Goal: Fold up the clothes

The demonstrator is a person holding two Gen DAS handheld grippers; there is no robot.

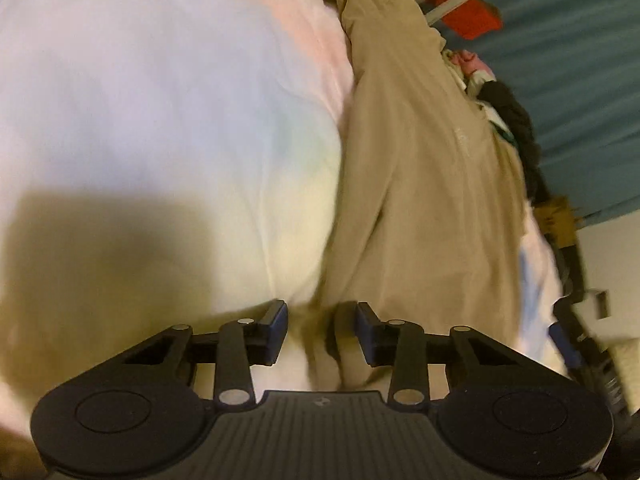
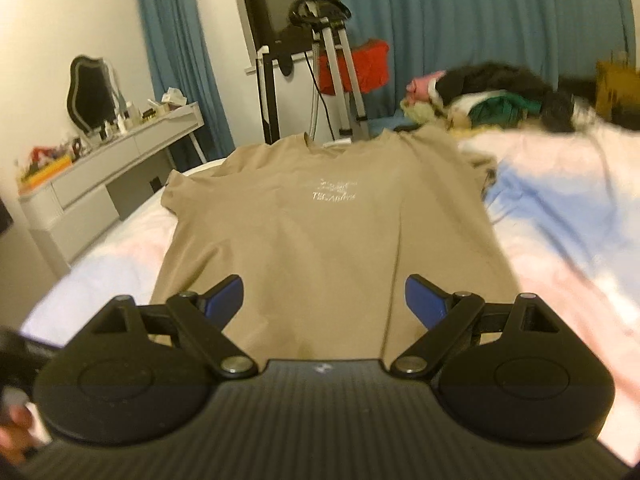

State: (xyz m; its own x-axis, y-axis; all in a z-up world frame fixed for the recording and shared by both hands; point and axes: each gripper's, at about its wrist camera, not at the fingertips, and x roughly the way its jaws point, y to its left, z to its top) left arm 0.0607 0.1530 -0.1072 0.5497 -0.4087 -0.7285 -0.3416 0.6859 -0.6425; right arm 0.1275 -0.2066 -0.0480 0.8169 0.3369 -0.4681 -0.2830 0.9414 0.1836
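Blue curtains back a bed [image 2: 560,240] where the tan shirt [image 2: 320,232] lies flat ahead of the wide-open, empty right gripper [image 2: 324,300]. Left gripper [image 1: 322,330], partly open, straddles a shirt edge without pinching; better to grab the hem squarely.

The left gripper [image 1: 322,332] is a black tool filling the bottom of its frame: a ribbed dark grey body with a small pale logo at its top edge, flanked by two round black discs. Flat black link arms run from silver rivets up to two fingers [image 1: 275,330] faced with blue pads. The right gripper [image 2: 324,302] has the same build: ribbed body, round discs, silver rivets, black links and blue-padded fingers [image 2: 226,300].
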